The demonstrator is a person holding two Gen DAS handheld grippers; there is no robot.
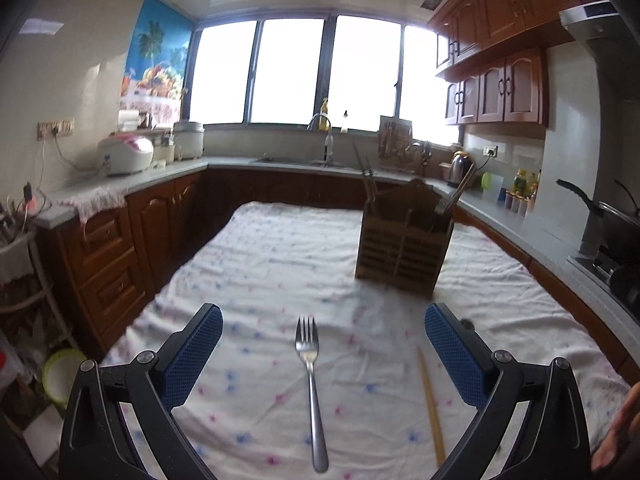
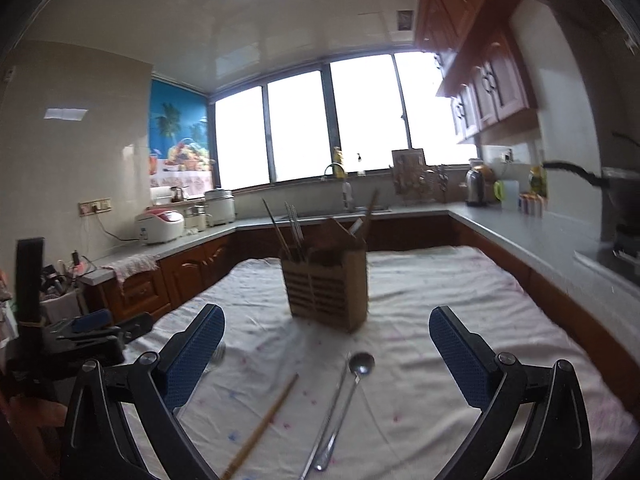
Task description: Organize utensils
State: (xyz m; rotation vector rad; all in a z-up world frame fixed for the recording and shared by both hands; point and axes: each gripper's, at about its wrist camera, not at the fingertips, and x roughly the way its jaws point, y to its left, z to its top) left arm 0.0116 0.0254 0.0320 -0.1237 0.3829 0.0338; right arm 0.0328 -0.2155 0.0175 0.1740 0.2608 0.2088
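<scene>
A metal fork (image 1: 312,392) lies on the white spotted cloth (image 1: 280,264), tines pointing away, between the open fingers of my left gripper (image 1: 323,320). A wooden chopstick (image 1: 431,404) lies to its right. The wooden utensil holder (image 1: 404,240) stands further back with chopsticks and a fork in it. In the right wrist view my right gripper (image 2: 327,320) is open over a metal spoon (image 2: 348,396), a thin metal chopstick (image 2: 326,420) beside it and a wooden chopstick (image 2: 264,424). The holder (image 2: 326,284) stands just beyond. Neither gripper holds anything.
Grey counters (image 1: 168,168) run round the room with a rice cooker (image 1: 126,156), a sink tap (image 1: 326,136), a kettle (image 1: 460,166) and a pan (image 1: 612,216) on the stove. My left gripper's body (image 2: 92,332) shows at the cloth's left edge. A hand (image 1: 620,432) is at lower right.
</scene>
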